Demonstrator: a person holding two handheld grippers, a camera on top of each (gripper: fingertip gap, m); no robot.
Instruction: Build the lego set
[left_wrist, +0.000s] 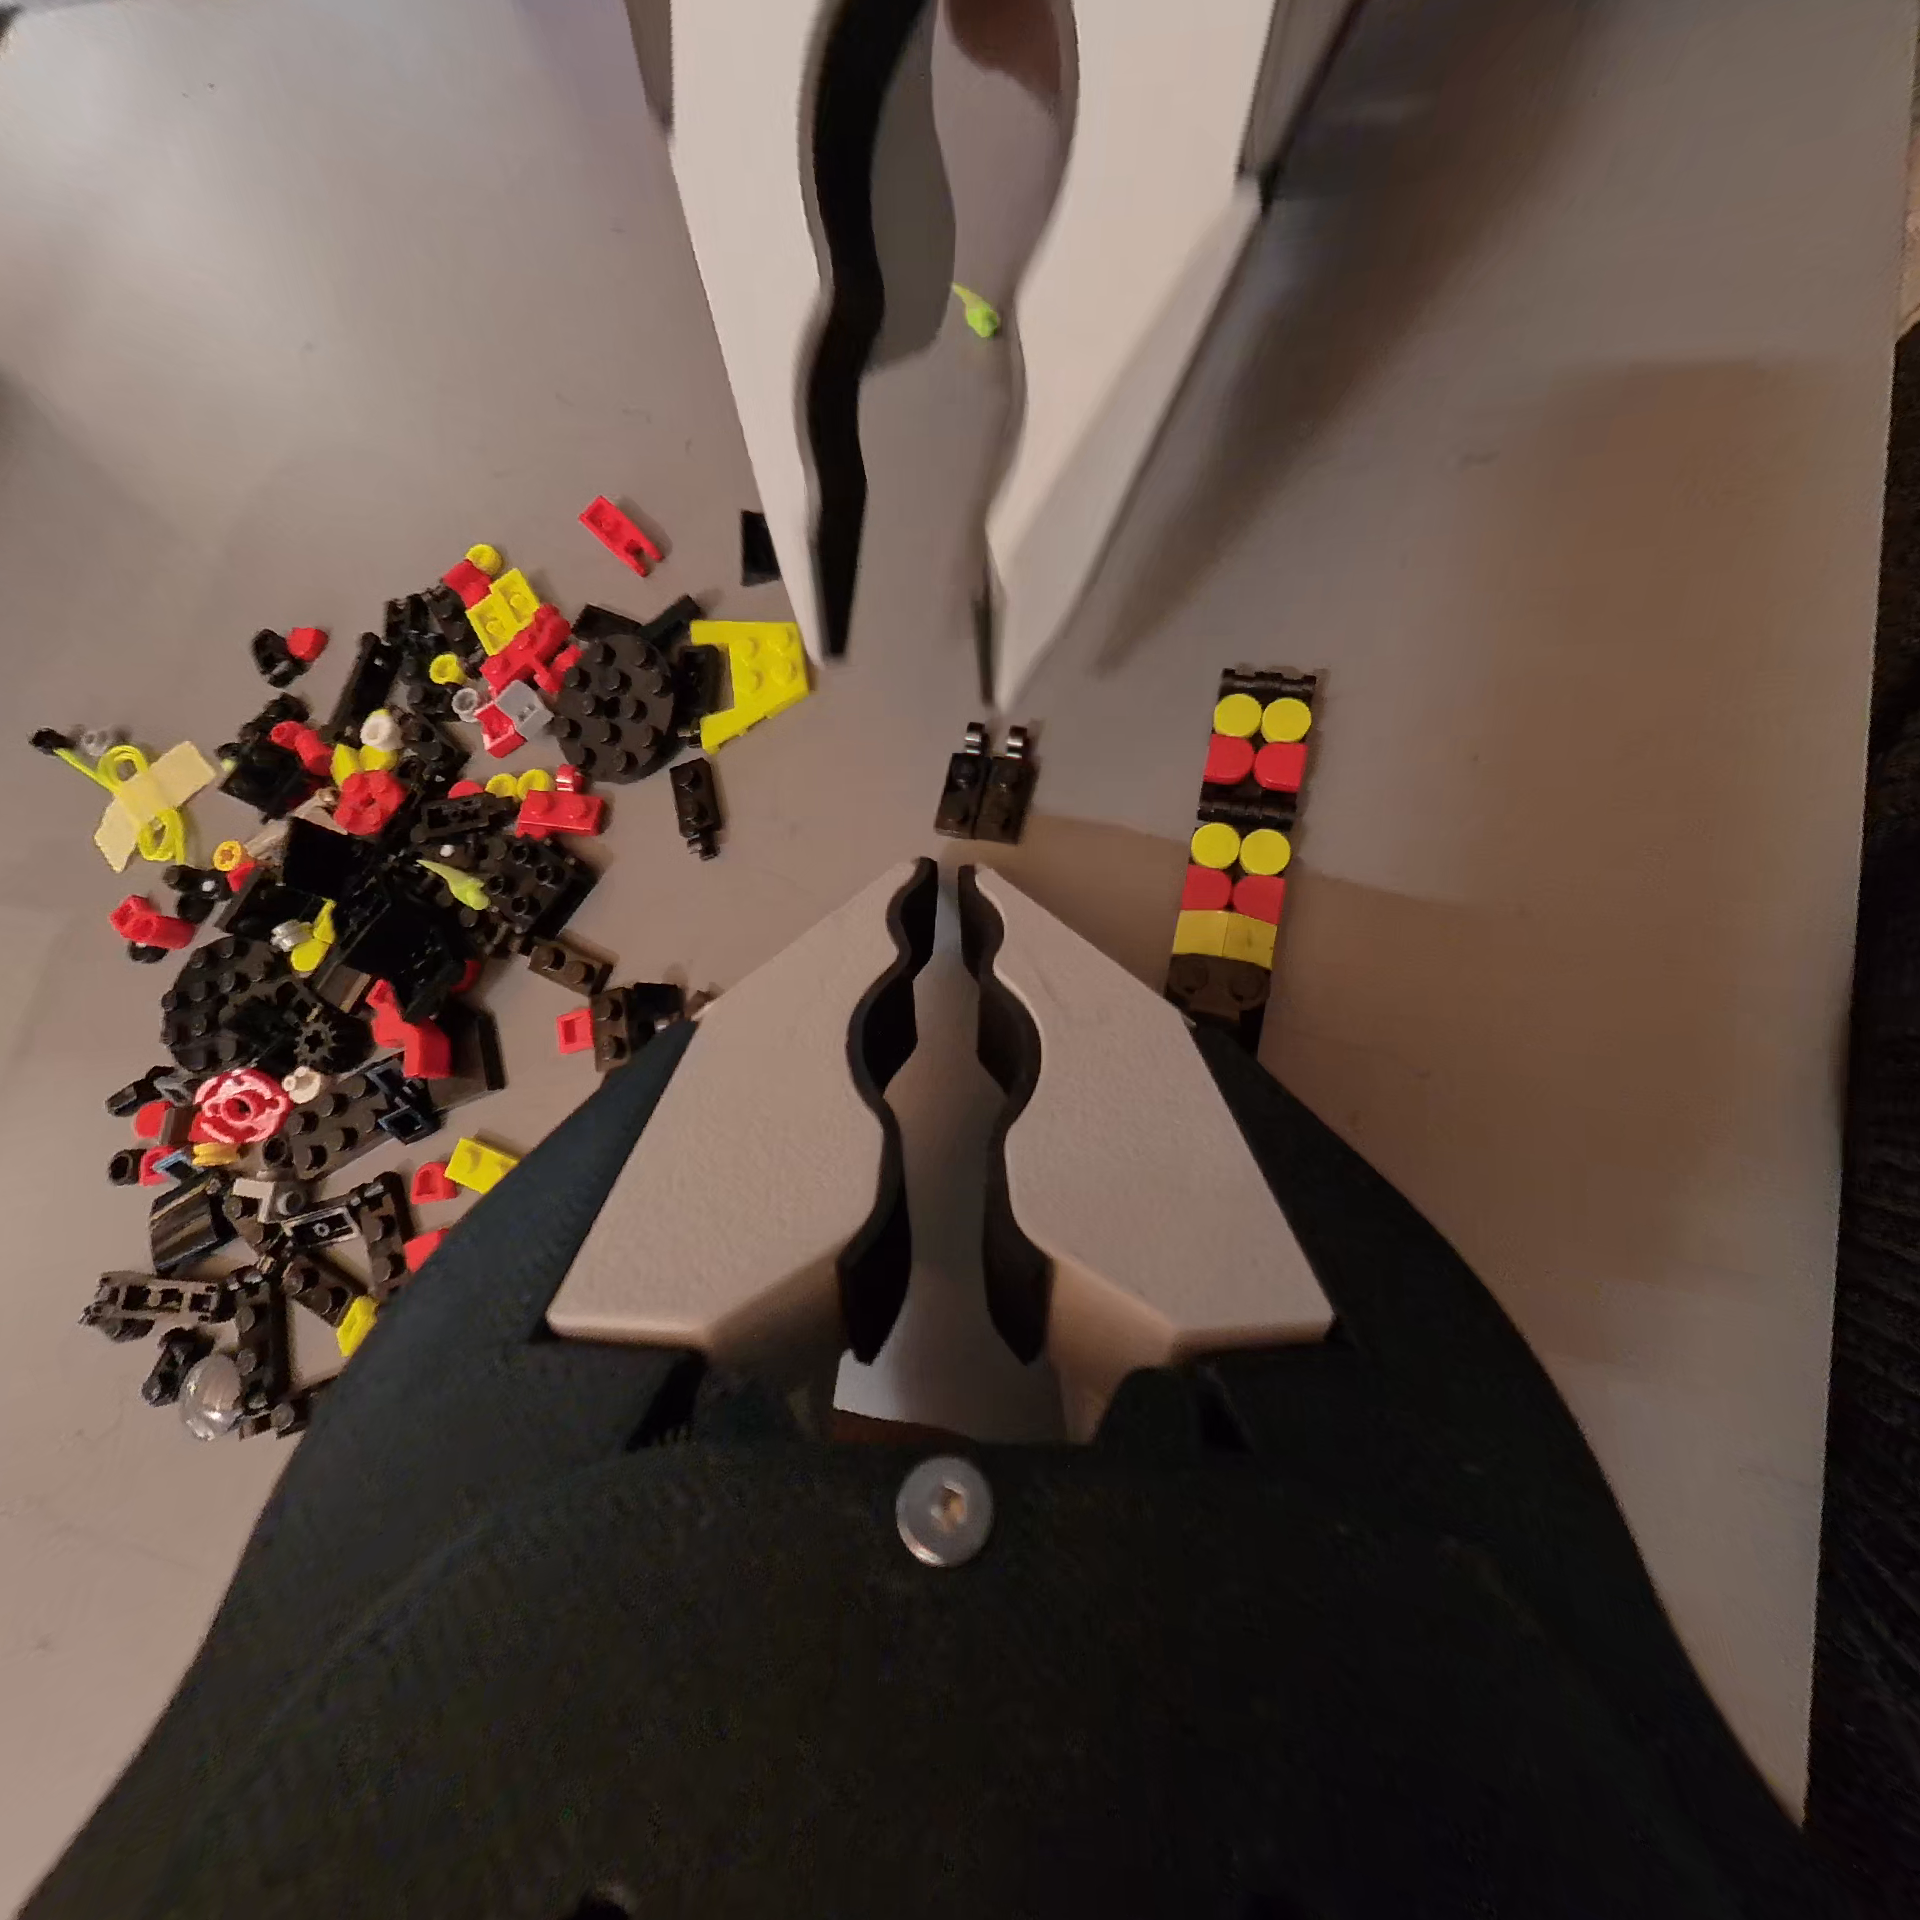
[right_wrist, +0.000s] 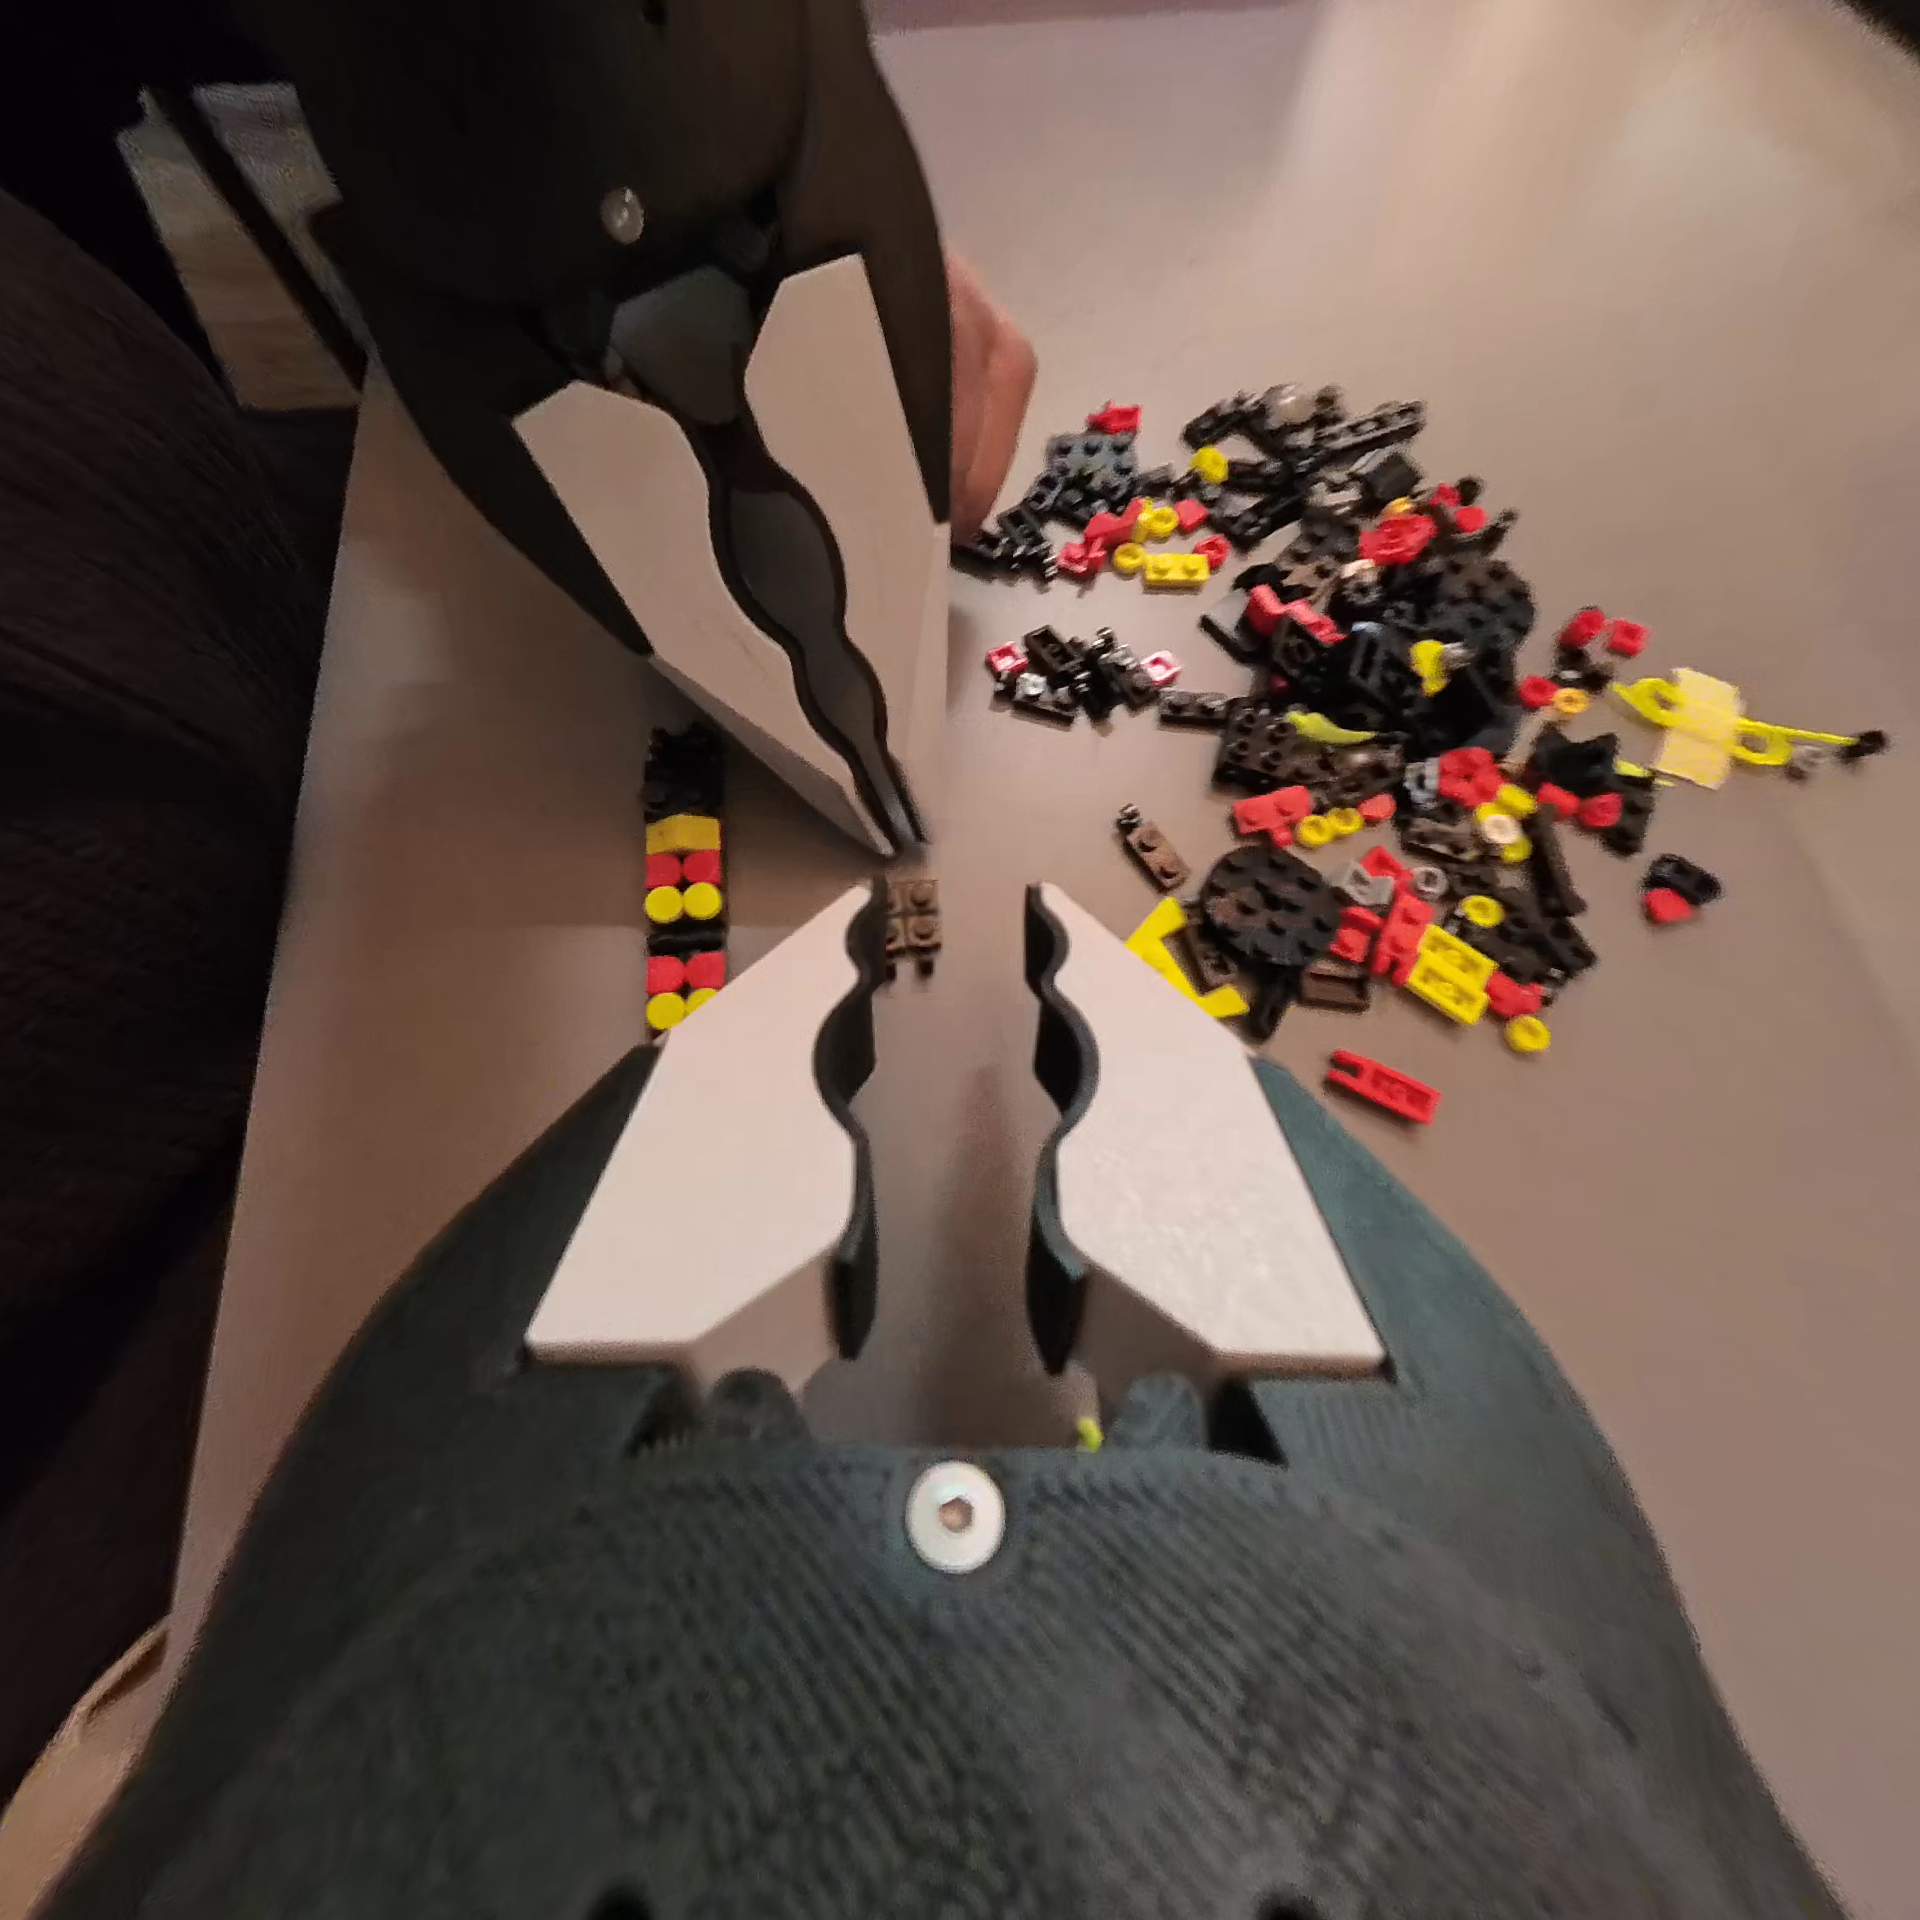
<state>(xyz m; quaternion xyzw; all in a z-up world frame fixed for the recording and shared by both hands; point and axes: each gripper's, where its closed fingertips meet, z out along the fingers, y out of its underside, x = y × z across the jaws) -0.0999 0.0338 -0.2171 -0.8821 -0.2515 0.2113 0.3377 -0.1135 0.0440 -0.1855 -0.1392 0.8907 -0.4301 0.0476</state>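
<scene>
The left gripper (left_wrist: 940, 878) is nearly closed, holding nothing; the right gripper (right_wrist: 948, 902) is wide beside two small black pieces (right_wrist: 912, 923). Only the left view shows a green bit (left_wrist: 975, 312).

Brick pile (left_wrist: 343, 966) perhaps crowding left approach

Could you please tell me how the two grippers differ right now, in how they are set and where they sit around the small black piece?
The left gripper is nearly shut, with only a thin gap; the right gripper is open wide. The left one's tips stop just short of the small black piece; the right one's left finger is beside it. Both hold nothing and point at that piece from opposite sides.
</scene>
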